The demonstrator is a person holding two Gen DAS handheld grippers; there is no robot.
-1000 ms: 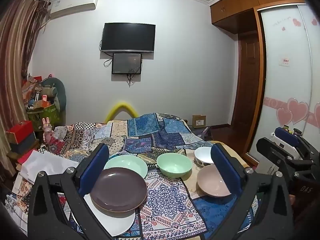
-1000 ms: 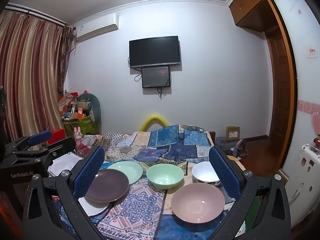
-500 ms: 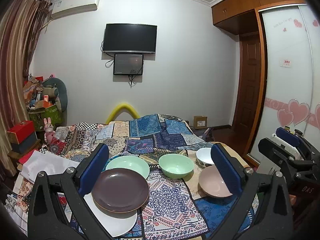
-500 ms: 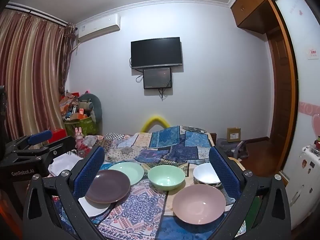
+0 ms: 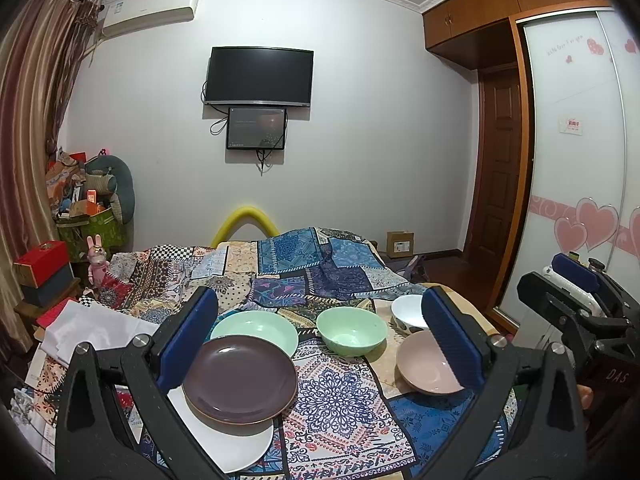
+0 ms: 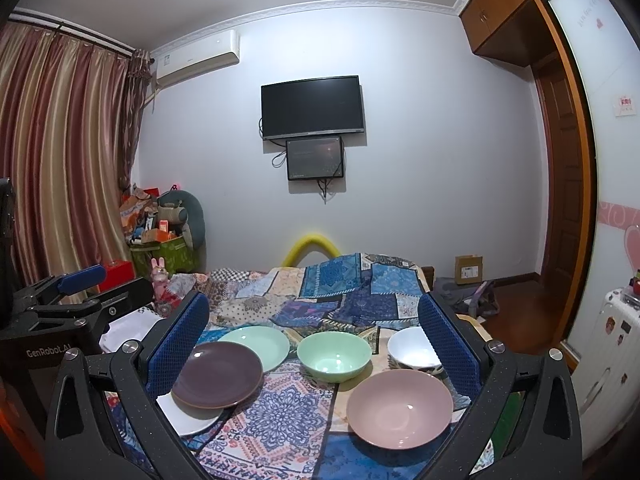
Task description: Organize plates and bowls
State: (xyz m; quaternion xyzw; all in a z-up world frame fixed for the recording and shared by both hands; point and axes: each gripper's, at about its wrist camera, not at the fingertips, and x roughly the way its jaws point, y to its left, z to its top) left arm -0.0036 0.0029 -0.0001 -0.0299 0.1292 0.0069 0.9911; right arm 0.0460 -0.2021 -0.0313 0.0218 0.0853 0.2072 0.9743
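Wall-mounted black television (image 5: 258,75) above a smaller screen (image 5: 256,128); air conditioner (image 6: 198,57) beside striped curtains (image 6: 60,152); patchwork cloth (image 5: 320,268) below

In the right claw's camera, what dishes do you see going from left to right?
White plate → purple plate → green bowl → pink bowl. I skipped the green plate and the white bowl because they overlap the others.

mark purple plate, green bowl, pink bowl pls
purple plate (image 5: 240,378), left wrist view, centre of its flat face.
green bowl (image 6: 334,354), right wrist view, inside of the basin.
pink bowl (image 6: 400,408), right wrist view, middle of the inner surface.
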